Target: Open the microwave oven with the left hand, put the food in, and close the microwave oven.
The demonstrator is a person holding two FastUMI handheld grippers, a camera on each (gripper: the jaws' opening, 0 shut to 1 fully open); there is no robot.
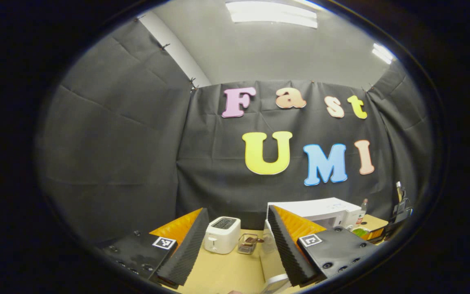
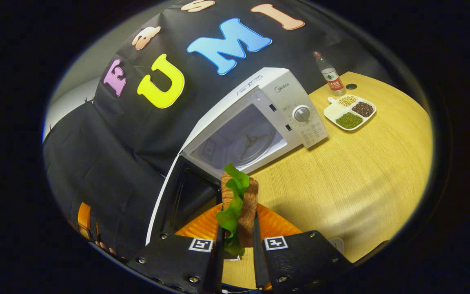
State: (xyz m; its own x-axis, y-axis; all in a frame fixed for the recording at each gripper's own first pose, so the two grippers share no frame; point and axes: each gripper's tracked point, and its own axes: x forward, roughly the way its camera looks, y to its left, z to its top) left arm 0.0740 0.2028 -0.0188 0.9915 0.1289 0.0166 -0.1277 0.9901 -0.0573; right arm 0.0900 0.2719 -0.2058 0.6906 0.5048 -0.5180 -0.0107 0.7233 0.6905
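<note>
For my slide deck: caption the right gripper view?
Right gripper holds a sandwich before the open microwave.

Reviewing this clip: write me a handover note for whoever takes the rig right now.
Left gripper: open, holding nothing, raised over the table.
Right gripper: shut on the sandwich, just in front of the microwave.
Done: microwave door is swung open, cavity with its turntable in view.
Left: set the sandwich inside, release, then close the door with the left gripper.

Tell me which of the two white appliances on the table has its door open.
The white microwave oven with the round dial: its door hangs swung open, cavity exposed. The white slot toaster has no door.
</note>
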